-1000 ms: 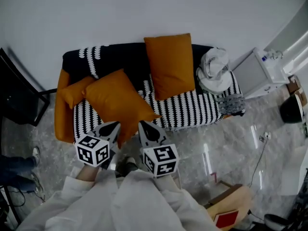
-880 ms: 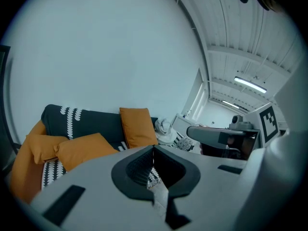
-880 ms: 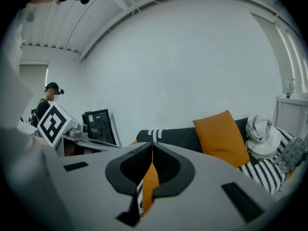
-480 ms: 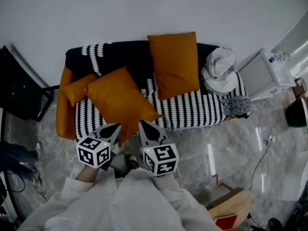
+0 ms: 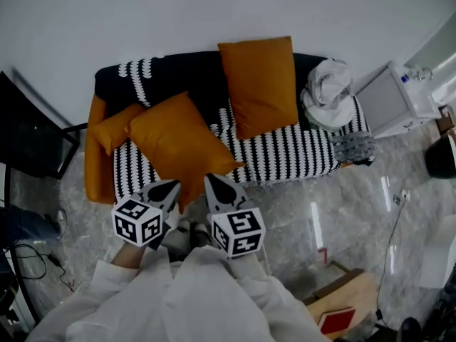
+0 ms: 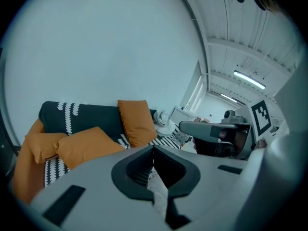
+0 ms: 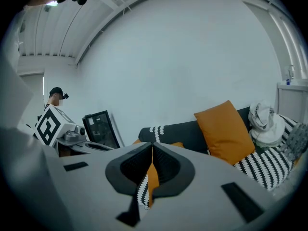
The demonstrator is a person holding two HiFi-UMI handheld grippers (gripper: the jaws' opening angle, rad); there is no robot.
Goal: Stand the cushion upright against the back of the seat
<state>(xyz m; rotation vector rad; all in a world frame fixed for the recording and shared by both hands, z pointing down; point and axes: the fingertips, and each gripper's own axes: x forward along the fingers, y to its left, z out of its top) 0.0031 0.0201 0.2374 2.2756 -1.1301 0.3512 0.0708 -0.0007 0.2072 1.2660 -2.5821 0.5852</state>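
A large orange cushion point(image 5: 178, 144) lies tilted on the striped seat of the sofa point(image 5: 285, 162), its near corner hanging over the front edge. A second orange cushion point(image 5: 260, 84) stands upright against the dark backrest, and a small one point(image 5: 114, 127) leans at the left arm. My left gripper point(image 5: 162, 191) and right gripper point(image 5: 217, 189) hover side by side just before the lying cushion's near corner, apart from it. Both are shut with nothing in them. The left gripper view shows the lying cushion point(image 6: 89, 146) beyond the shut left gripper point(image 6: 153, 148). The right gripper point(image 7: 152, 144) points at the sofa.
A crumpled white cloth point(image 5: 328, 91) and a grey cloth point(image 5: 353, 148) sit on the sofa's right end. A white cabinet point(image 5: 399, 98) stands to the right, a black framed panel point(image 5: 32, 137) to the left. A cardboard box point(image 5: 342, 312) and cables lie on the marble floor.
The head view has drifted a little, so the sofa sits slightly higher in it. Both grippers stay shut in about the same place, and the cushions have not moved.
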